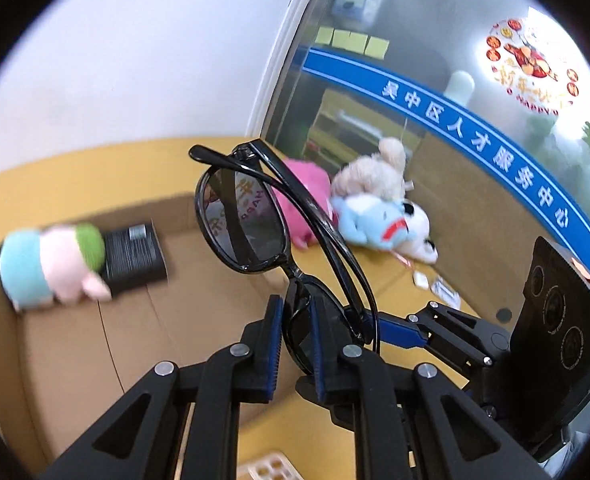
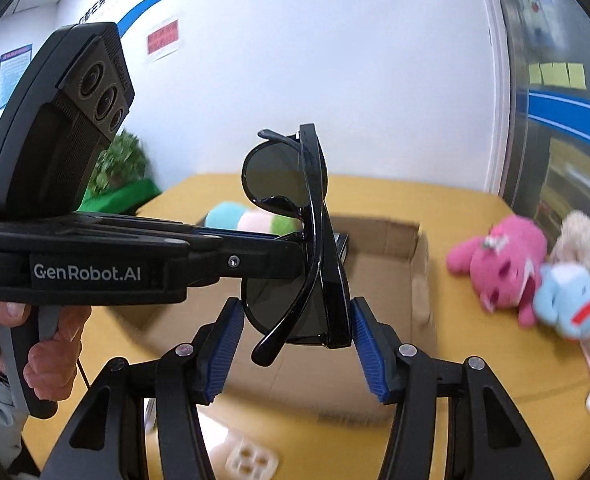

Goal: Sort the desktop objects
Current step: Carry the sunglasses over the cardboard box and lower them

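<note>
So both grippers have hold of the same pair of black sunglasses (image 1: pixel 251 216), folded, up in the air above the yellow table (image 1: pixel 95 168). The left gripper (image 1: pixel 293 344) is nearly closed, its blue pads pinching one lens edge-on. From the right wrist camera that same left gripper reaches in from the side and clamps the glasses around the middle of the frame, with a person's hand (image 2: pixel 51 344) wrapped round its grey handle.

The right gripper (image 2: pixel 295 340) sits about half open, but its ribbed blue pads are up against both sides of the lower end of the folded sunglasses, so it's gripping them across their thickness. One temple arm curls down and out in front of the lens.

Below and behind the sunglasses there's an open cardboard box (image 2: pixel 419 264). Inside it lie a pastel plush toy (image 1: pixel 51 264) (blue, pink and green) and a flat black box (image 1: pixel 135 256) touching it.

Off to the side on the table, outside the cardboard box, is a heap of soft toys: a pink bear (image 2: pixel 499 260), a light blue plush (image 2: pixel 575 300) and a cream fluffy plush (image 1: pixel 375 172), all bunched together against the glass wall. A white plastic tray (image 2: pixel 251 460) pokes in at the bottom edge, mostly hidden.
</note>
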The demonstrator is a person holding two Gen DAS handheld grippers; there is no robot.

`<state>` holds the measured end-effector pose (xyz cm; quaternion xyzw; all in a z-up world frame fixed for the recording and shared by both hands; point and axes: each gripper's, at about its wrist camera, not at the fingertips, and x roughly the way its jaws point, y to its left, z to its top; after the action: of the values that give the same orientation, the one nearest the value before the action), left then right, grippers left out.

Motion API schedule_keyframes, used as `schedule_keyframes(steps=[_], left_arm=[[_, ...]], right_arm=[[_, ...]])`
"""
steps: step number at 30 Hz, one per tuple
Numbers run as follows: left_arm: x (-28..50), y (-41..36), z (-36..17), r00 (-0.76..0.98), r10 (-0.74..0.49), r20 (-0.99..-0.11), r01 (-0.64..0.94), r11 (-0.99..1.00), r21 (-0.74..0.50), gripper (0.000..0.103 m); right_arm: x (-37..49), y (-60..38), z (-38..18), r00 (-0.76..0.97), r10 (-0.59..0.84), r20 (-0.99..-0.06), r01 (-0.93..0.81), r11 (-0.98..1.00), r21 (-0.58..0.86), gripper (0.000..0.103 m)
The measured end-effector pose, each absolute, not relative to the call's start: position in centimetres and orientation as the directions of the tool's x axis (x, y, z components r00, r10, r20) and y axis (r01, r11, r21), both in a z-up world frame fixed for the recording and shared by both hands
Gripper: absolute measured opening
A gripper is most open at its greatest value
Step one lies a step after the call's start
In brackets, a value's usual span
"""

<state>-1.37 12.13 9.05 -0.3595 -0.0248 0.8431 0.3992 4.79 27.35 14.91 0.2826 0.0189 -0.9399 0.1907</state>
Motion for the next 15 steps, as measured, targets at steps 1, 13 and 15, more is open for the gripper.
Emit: schedule_keyframes(steps=[1, 13, 15], left_arm=[[-3.0, 12.4, 9.5, -0.421, 0.693, -0.586, -0.657, -0.678, -0.329, 0.012], [-17.7, 16.2, 4.6, -0.316, 0.677, -0.664, -0.612, -0.681, -0.403, 0.012], [-19.7, 16.7, 2.7, -0.280, 0.686, -0.671, -0.589, -0.675, -0.444, 0.010]], right_arm=[[3.7, 27.3, 15.3, -0.770, -0.345, -0.537, 0.366, -0.928, 0.070, 0.053], [-12.5, 29.4, 11.9, -0.684, -0.288, -0.670, 0.277, -0.952, 0.127, 0.053], [-15.4, 29.6, 9.7, -0.643, -0.269, -0.717, 0.258, -0.958, 0.128, 0.045]])
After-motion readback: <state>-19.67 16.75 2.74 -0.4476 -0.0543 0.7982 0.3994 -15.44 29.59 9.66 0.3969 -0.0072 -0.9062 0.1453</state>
